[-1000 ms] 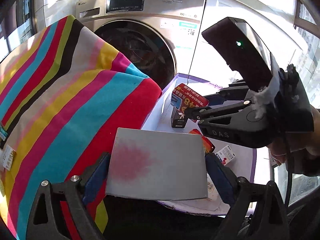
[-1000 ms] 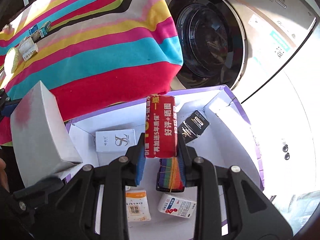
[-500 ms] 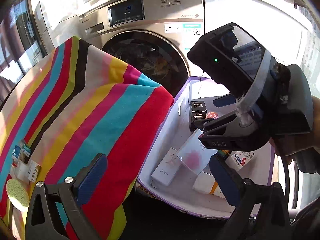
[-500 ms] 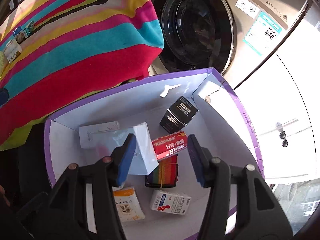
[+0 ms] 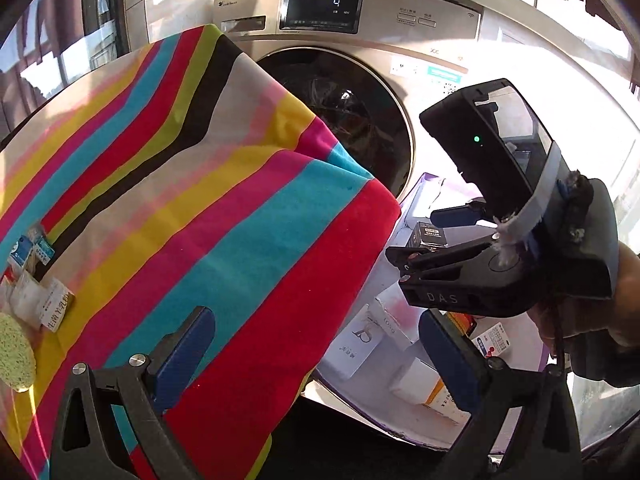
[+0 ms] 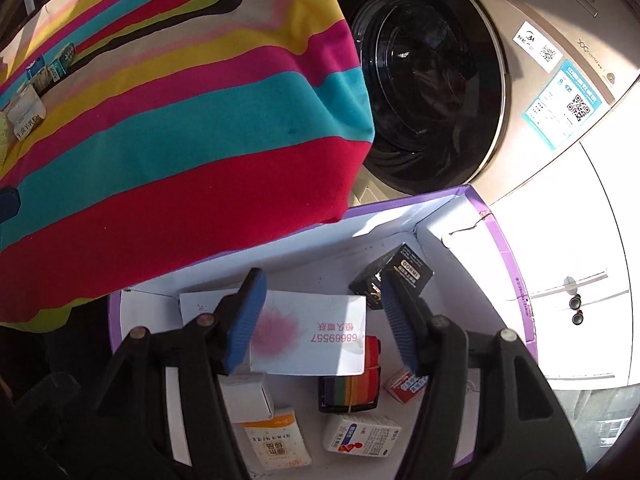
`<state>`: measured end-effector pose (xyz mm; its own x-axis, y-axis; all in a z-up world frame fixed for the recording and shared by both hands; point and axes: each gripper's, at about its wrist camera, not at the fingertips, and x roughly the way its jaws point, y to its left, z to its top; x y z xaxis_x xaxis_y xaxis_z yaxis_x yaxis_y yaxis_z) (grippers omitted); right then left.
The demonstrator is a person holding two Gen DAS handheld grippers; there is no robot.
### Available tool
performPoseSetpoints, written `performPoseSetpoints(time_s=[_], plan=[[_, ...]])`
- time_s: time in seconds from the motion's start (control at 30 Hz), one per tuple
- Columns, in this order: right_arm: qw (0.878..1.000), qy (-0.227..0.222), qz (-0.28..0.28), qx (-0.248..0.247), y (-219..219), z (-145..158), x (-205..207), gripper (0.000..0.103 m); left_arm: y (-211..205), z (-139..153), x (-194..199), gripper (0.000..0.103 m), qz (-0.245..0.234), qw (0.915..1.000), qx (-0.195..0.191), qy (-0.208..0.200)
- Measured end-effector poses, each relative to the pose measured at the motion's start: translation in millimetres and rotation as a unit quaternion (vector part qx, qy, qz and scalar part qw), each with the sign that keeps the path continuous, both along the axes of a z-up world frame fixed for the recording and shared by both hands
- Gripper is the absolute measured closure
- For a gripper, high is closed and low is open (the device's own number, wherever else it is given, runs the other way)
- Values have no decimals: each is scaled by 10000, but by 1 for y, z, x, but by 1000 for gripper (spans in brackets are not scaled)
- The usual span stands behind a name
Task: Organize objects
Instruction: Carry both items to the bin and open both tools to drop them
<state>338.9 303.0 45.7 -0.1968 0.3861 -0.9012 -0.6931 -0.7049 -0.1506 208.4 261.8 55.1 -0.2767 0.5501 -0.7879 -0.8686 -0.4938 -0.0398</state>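
Note:
A purple-rimmed white box [image 6: 504, 248] stands on the floor and holds several small packages. A white box with a pink blot [image 6: 308, 334] lies in it, with a black box [image 6: 394, 276], a rainbow-striped item [image 6: 352, 388] and orange [image 6: 276, 448] and white [image 6: 360, 436] medicine cartons. My right gripper [image 6: 320, 324] is open and empty above the box; it also shows in the left wrist view [image 5: 440, 236]. My left gripper [image 5: 316, 356] is open and empty over the edge of the striped cloth [image 5: 192, 208]. Several small cartons [image 5: 40, 300] lie on the cloth.
A front-loading washing machine [image 5: 344, 120] stands behind the box, door shut. A yellow-green sponge [image 5: 14, 354] lies on the cloth at the far left. White cabinet doors [image 6: 576, 280] are to the right.
Both grippers opened and let go: the white box and the red package dropped into the purple-rimmed box. My left gripper has swung left over the cloth. My right gripper moved lower.

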Motion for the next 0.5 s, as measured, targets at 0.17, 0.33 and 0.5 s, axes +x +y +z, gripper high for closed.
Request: performPoseSetpoints(time_s=[0.17,0.33,0.5], plan=[[9999,29,96,84,3,5,-7,39,1,7,-7,0,60,10000,57,29],[9997,250,-30,66,7,16,3,38,-12,18,-30,0,216,9992,267,-190],[9991,277,-90,300,10,30,5,35,-25,34,-57,0,445,9982,401,-73]])
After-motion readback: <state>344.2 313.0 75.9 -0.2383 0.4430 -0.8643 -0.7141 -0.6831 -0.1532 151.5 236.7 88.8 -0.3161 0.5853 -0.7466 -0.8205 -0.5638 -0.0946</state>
